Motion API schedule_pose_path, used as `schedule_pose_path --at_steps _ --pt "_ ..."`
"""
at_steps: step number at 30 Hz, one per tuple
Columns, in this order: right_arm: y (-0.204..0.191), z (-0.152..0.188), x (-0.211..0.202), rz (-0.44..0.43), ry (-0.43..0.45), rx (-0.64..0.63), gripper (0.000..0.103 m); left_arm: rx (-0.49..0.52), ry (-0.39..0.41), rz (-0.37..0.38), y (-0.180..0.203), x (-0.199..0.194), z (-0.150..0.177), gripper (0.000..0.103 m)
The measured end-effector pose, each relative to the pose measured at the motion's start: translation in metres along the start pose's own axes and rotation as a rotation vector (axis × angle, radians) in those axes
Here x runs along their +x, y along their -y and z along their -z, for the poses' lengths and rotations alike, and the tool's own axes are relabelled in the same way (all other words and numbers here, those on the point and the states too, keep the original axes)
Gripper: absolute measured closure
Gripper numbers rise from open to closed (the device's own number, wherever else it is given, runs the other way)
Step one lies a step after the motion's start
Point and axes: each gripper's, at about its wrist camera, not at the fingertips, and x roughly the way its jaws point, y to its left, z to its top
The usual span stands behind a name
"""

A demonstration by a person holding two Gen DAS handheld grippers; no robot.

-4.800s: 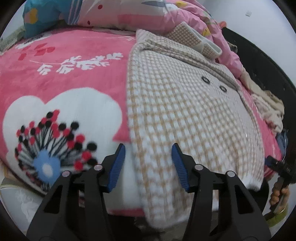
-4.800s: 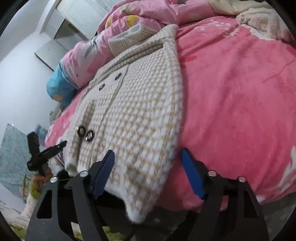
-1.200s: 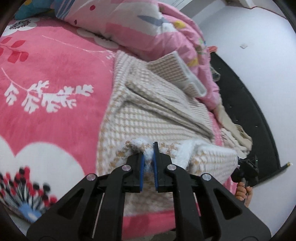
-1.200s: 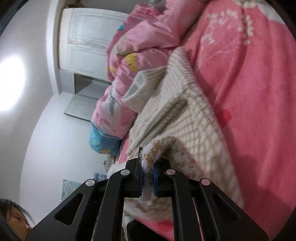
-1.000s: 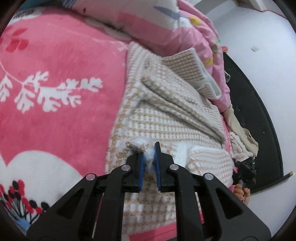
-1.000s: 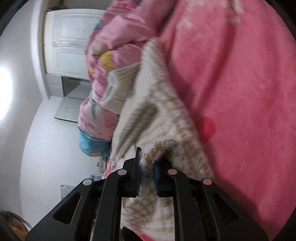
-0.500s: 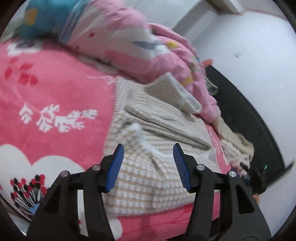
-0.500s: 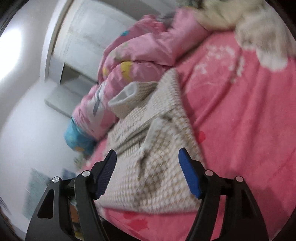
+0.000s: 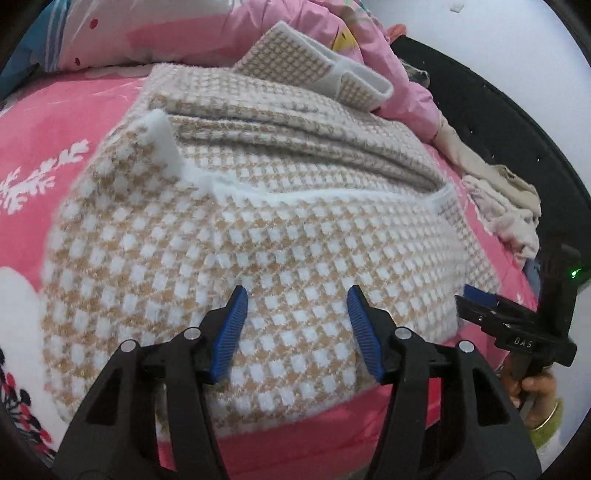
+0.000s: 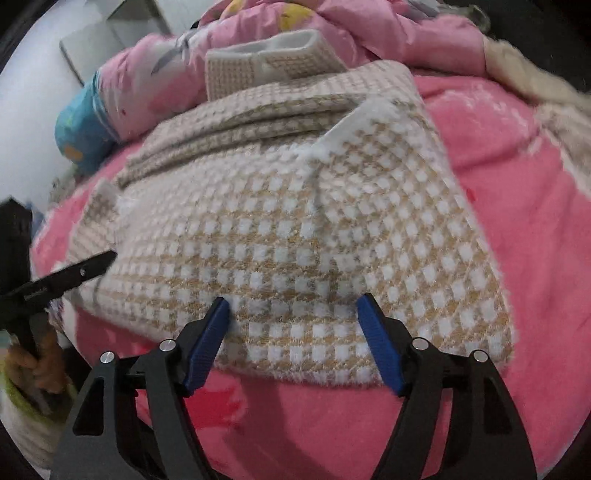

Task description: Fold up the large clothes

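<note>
A beige-and-white checked knit coat [image 9: 295, 240] lies on the pink blanket [image 9: 55, 122], its lower half folded up over the upper half. A white inner corner [image 9: 162, 144] of the hem sticks up at the left, and the collar [image 9: 314, 70] rests against the quilt behind. My left gripper [image 9: 295, 295] hovers open over the near fold with nothing between its blue pads. In the right wrist view the same coat [image 10: 295, 229] fills the middle. Over its near edge my right gripper [image 10: 293, 302] is open and holds nothing.
A crumpled pink quilt [image 10: 369, 33] and a blue pillow [image 10: 77, 125] lie behind the coat. Pale clothes [image 9: 506, 206] are heaped at the right by a black bed frame [image 9: 498, 122]. A hand [image 9: 535, 387] holds the other gripper's black frame [image 9: 517, 332] beside the bed's edge.
Both grippers were shut on the coat's hem corners. They have let go, opened wide and drawn back toward the near edge, leaving the hem laid over the upper half.
</note>
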Motion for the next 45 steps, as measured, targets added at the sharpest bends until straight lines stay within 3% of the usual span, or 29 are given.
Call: schedule_pose_path --at_steps 4,12,19,28,32,36,41,45 --pt "0.0 -0.001 -0.02 0.013 -0.004 0.016 0.031 0.018 0.025 -0.021 0.002 -0.018 -0.001 0.049" --pt "0.007 0.025 -0.059 -0.072 0.033 0.098 0.015 0.039 0.084 -0.031 0.018 -0.057 0.017 0.034" --pt "0.009 0.051 -0.077 -0.095 0.043 0.143 0.014 0.06 0.076 -0.078 0.024 -0.073 0.05 0.024" --pt "0.03 0.084 -0.069 -0.14 0.02 0.259 0.014 0.06 0.077 -0.101 0.01 -0.076 0.092 0.024" --pt "0.044 0.089 -0.06 -0.181 0.037 0.334 0.014 -0.019 0.089 -0.073 -0.018 -0.07 0.099 0.024" --pt "0.059 0.086 -0.053 -0.247 0.073 0.412 0.014 -0.142 0.135 0.044 -0.048 -0.07 0.095 0.024" --pt "0.092 0.083 -0.042 -0.413 0.146 0.579 0.014 -0.315 0.222 0.178 -0.085 -0.071 0.08 0.024" --pt "0.109 0.078 -0.032 -0.492 0.176 0.676 0.014 -0.424 0.273 0.211 -0.106 -0.068 0.07 0.027"
